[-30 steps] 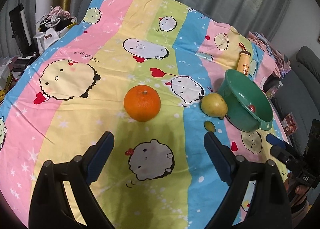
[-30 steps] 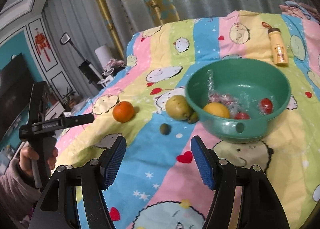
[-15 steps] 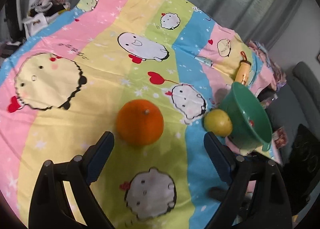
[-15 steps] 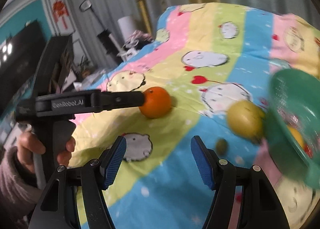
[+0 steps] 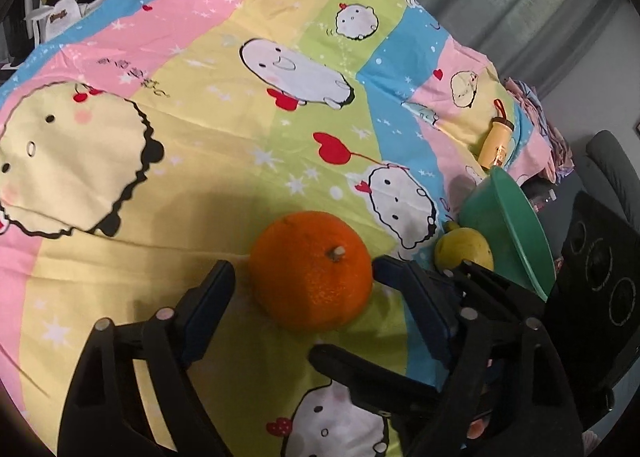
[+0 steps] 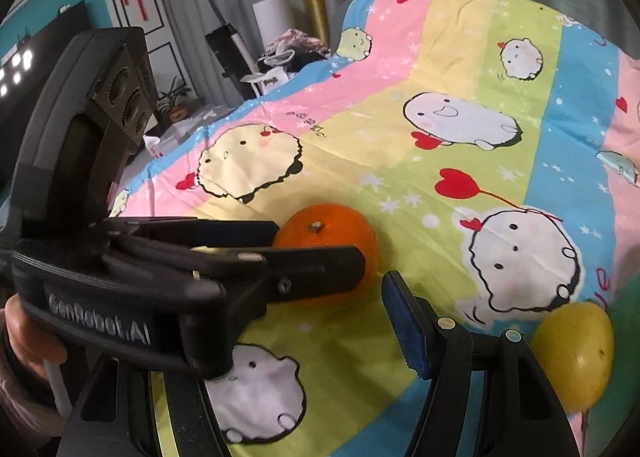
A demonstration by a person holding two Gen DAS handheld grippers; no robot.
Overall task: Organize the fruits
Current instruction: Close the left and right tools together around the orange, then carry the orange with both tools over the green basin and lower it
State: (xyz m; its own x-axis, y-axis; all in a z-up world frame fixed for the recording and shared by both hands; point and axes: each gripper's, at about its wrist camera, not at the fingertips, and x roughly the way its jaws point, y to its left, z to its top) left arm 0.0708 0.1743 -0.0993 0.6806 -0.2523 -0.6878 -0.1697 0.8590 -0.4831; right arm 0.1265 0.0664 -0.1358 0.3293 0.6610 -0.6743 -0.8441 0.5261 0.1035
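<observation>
Presently the left tongs (image 5: pixel 304 277), closing, straddle the orange (image 5: pixel 311 270) without gripping; right tongs (image 6: pixel 280 317) gape empty. Lemon (image 6: pixel 573 353) at three o'clock also awaits the bowl (image 5: pixel 508 233).

The supporting surface is a bed or table covered by a striped sheet (image 5: pixel 224 69) with pink, yellow, green and blue bands, printed with cartoon faces, red hearts and white stars. It fills most of both views.

Items resting directly on the sheet:
- Orange (image 5: pixel 312 271): centre of the left wrist view, stem stub facing up, on the yellow and green bands.
- Yellow fruit (image 5: pixel 464 251): right of the orange, touching the bowl wall.
- Green bowl (image 5: pixel 508 233): right edge of the left wrist view; its contents are not visible.
- Small yellow bottle (image 5: pixel 496 143): lying on its side, upper right, just beyond the bowl rim.
</observation>
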